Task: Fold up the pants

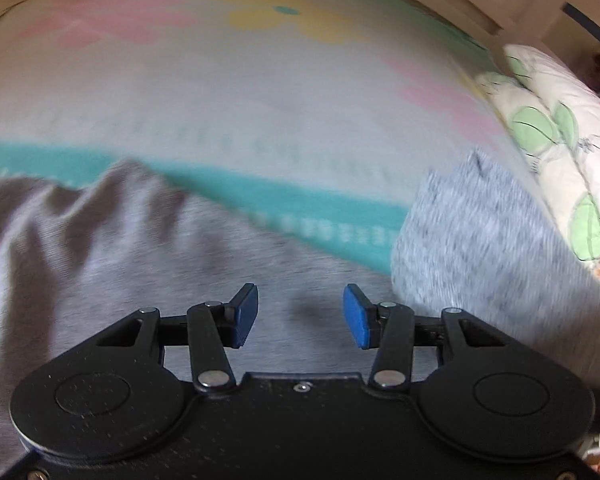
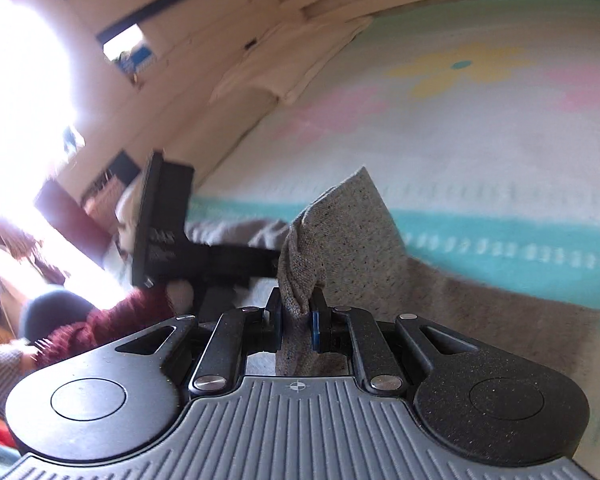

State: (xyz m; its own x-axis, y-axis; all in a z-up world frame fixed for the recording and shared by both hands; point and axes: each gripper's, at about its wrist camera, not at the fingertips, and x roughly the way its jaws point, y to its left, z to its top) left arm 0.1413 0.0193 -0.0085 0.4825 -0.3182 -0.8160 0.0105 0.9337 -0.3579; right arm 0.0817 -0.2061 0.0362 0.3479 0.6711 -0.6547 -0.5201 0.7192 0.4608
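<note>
- A bed [image 1: 228,92] with a flower-pattern sheet in pink, yellow and teal carries everything.
- Grey pants [image 1: 100,240] lie on it.
- A leaf-pattern pillow [image 1: 560,128] rests at its edge.

Daylit, motion-blurred fisheye views over a patterned bed.
In the right wrist view, white glare from a window [image 2: 16,92] burns out the frame from 9 to 11 o'clock. The bed cover [image 1: 228,92] is smeared sideways; edges curve; soft shadows crease the grey pants [image 1: 80,232].
</note>
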